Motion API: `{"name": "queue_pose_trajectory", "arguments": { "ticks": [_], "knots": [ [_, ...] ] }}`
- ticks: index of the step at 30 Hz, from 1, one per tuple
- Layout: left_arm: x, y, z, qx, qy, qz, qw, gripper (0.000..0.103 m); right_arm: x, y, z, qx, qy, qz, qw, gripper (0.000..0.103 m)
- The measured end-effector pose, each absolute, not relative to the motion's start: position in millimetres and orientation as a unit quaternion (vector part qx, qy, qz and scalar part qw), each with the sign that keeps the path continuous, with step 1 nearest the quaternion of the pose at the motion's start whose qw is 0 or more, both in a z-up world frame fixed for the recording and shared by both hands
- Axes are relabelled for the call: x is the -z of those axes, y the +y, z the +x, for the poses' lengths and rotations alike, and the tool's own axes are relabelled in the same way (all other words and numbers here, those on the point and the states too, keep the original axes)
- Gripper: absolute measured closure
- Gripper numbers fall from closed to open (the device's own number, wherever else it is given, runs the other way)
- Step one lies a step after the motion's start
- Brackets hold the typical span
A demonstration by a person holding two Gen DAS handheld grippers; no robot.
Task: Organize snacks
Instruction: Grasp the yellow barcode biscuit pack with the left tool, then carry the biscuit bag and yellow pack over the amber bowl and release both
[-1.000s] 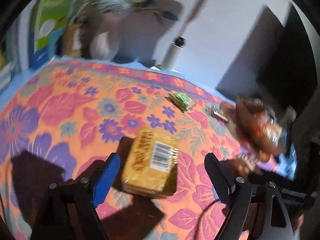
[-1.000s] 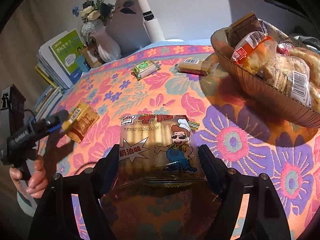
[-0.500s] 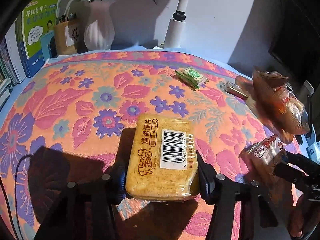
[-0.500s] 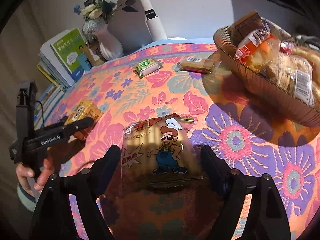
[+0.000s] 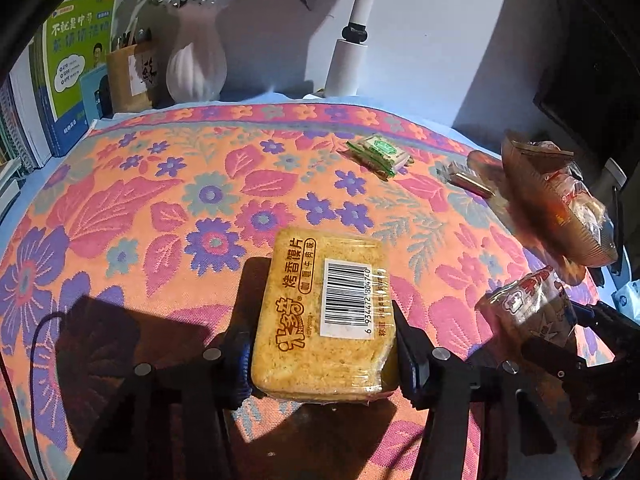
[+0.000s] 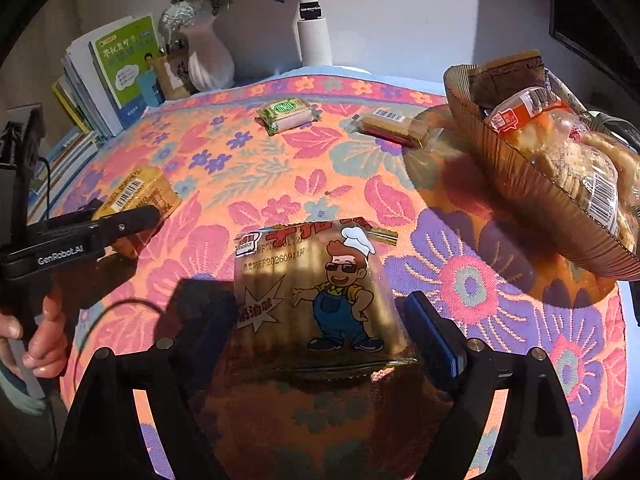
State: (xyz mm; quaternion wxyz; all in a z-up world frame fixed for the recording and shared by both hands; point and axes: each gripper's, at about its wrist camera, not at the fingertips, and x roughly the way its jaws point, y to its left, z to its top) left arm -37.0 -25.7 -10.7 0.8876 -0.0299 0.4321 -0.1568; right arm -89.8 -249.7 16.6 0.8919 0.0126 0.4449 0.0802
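My left gripper (image 5: 322,352) is shut on a yellow toast-chip pack (image 5: 326,312) with a barcode, held just above the flowered cloth; it also shows in the right wrist view (image 6: 134,196). My right gripper (image 6: 316,328) is shut on a clear biscuit pack (image 6: 316,292) with a cartoon chef, also seen in the left wrist view (image 5: 528,312). A brown ribbed basket (image 6: 532,192) full of wrapped snacks stands at the right. A green-labelled snack (image 6: 286,114) and a brown bar (image 6: 394,126) lie on the cloth beyond.
A flowered orange and pink cloth (image 5: 160,200) covers the table. At the back stand a white vase with flowers (image 5: 196,64), upright books (image 5: 76,64), a pen holder (image 5: 132,76) and a white lamp post (image 5: 348,60).
My left gripper closed on the yellow pack and lifted it slightly. My right gripper has tightened on the biscuit pack and holds it a little higher, nearer the basket.
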Motion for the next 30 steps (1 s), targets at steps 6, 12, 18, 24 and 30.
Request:
{"name": "queue_pose_trajectory", "arguments": {
  "ticks": [6, 12, 18, 24, 30],
  "knots": [
    [8.1, -31.6, -38.9, 0.153, 0.431, -0.014, 0.889, 0.049, -21.2, -241.5, -94.5, -0.064, 0.428, -0.012, 0.901, 0.025],
    [-13.9, -41.2, -43.4, 0.17, 0.42, -0.015, 0.891, 0.049, -33.9, -241.5, -110.1, -0.073, 0.405, -0.019, 0.911, 0.031],
    [-64.8, -86.6, -41.8, 0.222, 0.383, -0.001, 0.897, 0.049, -78.3, -280.9, -128.4, -0.081, 0.373, 0.037, 0.923, 0.078],
    [-90.7, -127.3, -32.3, 0.261, 0.364, 0.007, 0.894, 0.049, -83.2, -337.2, -118.5, -0.117, 0.41, 0.117, 0.897, 0.032],
    [-87.2, -122.6, -28.5, 0.255, 0.371, -0.002, 0.893, 0.049, -62.8, -299.0, -130.7, -0.166, 0.425, 0.115, 0.882, 0.015]
  ]
}}
